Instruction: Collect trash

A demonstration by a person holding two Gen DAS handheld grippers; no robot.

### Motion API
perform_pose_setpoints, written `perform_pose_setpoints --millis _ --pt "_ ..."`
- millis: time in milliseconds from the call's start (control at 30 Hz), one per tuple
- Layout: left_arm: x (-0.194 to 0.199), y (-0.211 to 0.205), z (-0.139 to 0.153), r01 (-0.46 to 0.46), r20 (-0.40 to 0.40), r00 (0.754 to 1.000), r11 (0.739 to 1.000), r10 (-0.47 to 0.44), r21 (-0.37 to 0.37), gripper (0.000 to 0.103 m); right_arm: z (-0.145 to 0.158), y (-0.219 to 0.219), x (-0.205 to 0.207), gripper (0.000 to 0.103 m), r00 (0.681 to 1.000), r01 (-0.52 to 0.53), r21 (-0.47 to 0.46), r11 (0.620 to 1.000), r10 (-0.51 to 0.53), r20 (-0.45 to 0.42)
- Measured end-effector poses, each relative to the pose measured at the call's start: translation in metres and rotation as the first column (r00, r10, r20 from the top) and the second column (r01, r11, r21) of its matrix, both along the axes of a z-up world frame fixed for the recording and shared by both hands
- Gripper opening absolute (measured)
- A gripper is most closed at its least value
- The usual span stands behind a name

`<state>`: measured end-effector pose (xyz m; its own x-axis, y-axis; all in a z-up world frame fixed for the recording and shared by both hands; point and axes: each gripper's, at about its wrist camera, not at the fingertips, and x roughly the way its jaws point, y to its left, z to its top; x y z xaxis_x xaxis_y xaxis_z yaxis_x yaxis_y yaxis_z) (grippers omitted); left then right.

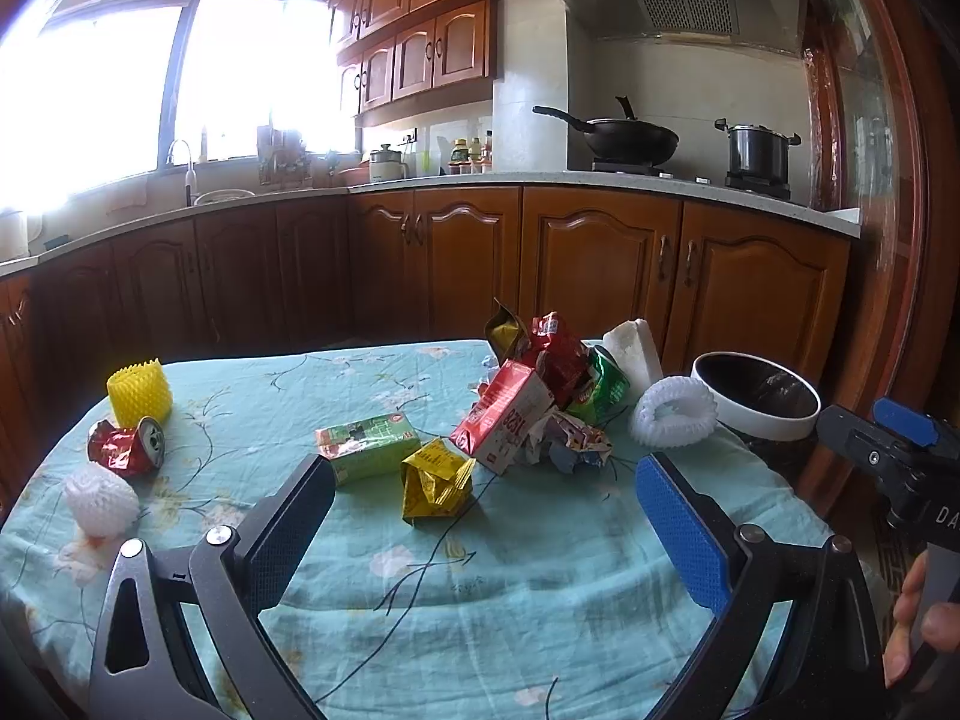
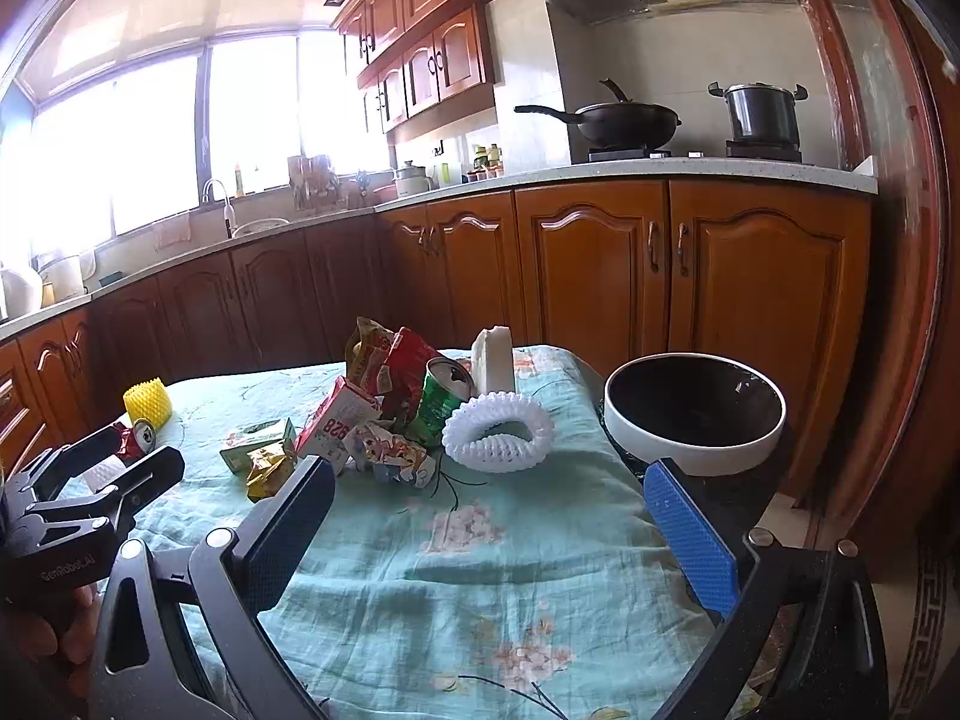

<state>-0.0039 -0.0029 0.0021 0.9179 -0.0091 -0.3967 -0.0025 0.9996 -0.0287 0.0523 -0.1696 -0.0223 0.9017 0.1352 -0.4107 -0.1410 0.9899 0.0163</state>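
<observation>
Trash lies on a table with a teal flowered cloth [image 1: 516, 576]. A green carton [image 1: 367, 445], a crumpled yellow wrapper [image 1: 435, 483], a red-and-white carton [image 1: 504, 420], a green can [image 2: 441, 399] and crumpled packets form a pile. A white foam net ring [image 2: 498, 432] lies beside the white-rimmed bin [image 2: 696, 414] at the table's right edge. A crushed red can [image 1: 127, 445], a yellow foam net [image 1: 139, 391] and a white foam ball [image 1: 101, 499] lie at the left. My left gripper [image 1: 483, 495] is open and empty above the cloth. My right gripper [image 2: 489, 504] is open and empty too.
Wooden kitchen cabinets and a counter run behind the table. A wok [image 1: 630, 138] and a pot [image 1: 759, 153] stand on the stove. A white foam block [image 1: 633, 351] stands upright behind the pile. The right gripper's body [image 1: 894, 450] shows at the left view's right edge.
</observation>
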Motion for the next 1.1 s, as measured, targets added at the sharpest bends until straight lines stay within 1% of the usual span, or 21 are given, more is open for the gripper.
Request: perform_pose_setpoints --millis 1100 --pt "0.0012 0.0010 -0.0028 -0.004 -0.002 1.000 1.000 0.004 -0.008 0.101 -0.0028 0.0023 -0.0005 0.103 1.000 -0.028 0.017 0.999 0.028 0.004"
